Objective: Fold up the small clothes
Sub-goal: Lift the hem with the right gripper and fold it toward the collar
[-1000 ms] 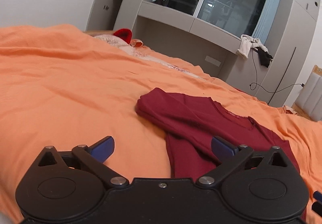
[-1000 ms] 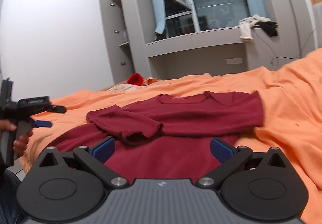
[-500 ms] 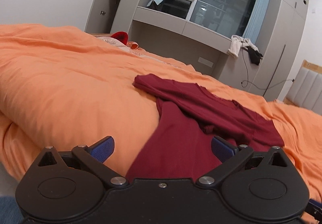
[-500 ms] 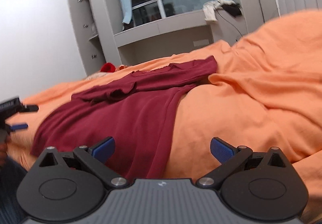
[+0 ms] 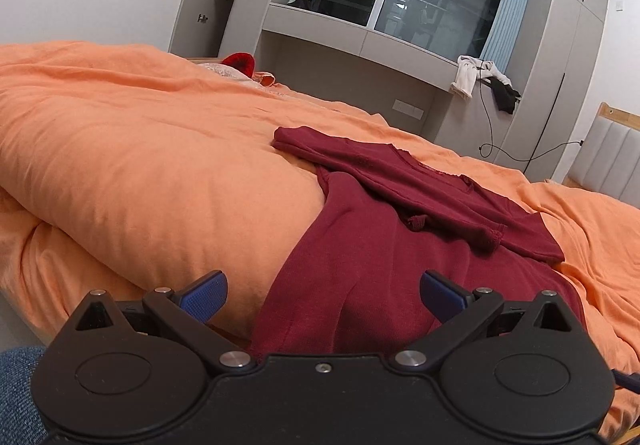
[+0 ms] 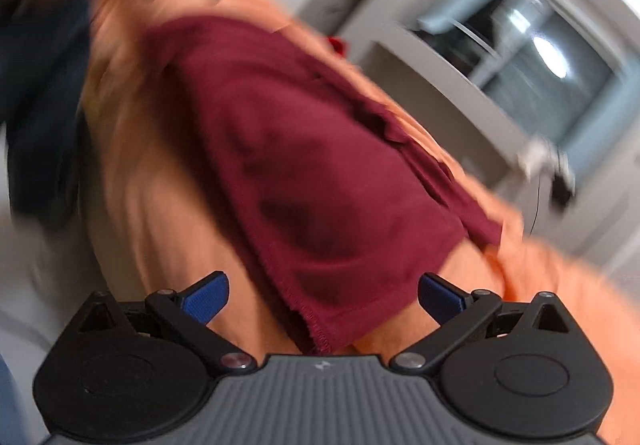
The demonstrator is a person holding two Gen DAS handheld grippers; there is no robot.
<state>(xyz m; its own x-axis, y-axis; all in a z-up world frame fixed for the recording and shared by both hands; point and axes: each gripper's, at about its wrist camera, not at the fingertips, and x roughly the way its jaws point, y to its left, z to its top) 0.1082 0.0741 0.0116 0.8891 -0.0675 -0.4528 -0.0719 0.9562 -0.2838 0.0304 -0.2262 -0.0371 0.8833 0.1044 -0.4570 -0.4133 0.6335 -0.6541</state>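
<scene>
A: Fabric?
B: Dark red knit shirt (image 5: 384, 245), soft, stitched hem, sleeve folded across its chest. It drapes over the near edge of the puffy orange duvet (image 5: 140, 149).
A: Left gripper (image 5: 323, 295)?
B: Blue-padded jaws apart, hem between them, no contact seen.
A: Right gripper (image 6: 323, 295)?
B: Jaws apart too, at the shirt's hem corner (image 6: 320, 333). View blurred.
</scene>
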